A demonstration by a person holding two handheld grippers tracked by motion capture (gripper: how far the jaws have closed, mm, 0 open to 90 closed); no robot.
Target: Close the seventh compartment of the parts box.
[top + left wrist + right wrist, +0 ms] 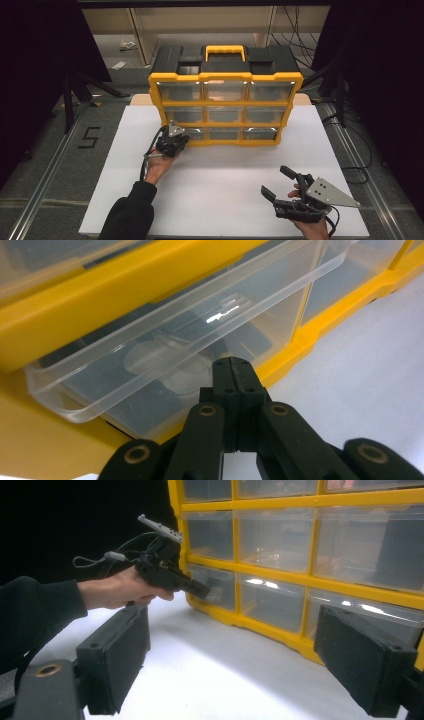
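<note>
Drawer (165,347) at organizer's (226,107) bottom-left: my left tongs (234,371) closed at its front; right tongs (278,183) wide, well apart.

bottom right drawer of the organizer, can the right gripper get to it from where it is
Probably yes. The right gripper is open, with bare white table between it and the bottom right drawer. The left gripper is at the bottom left drawer, off that path.

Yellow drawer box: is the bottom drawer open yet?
Not quite. Done: the left gripper is at the bottom-left drawer, fingers shut at its front. In hand: the pull; the drawer looks barely out. Left: sliding it open. The right gripper hovers open, apart.
</note>
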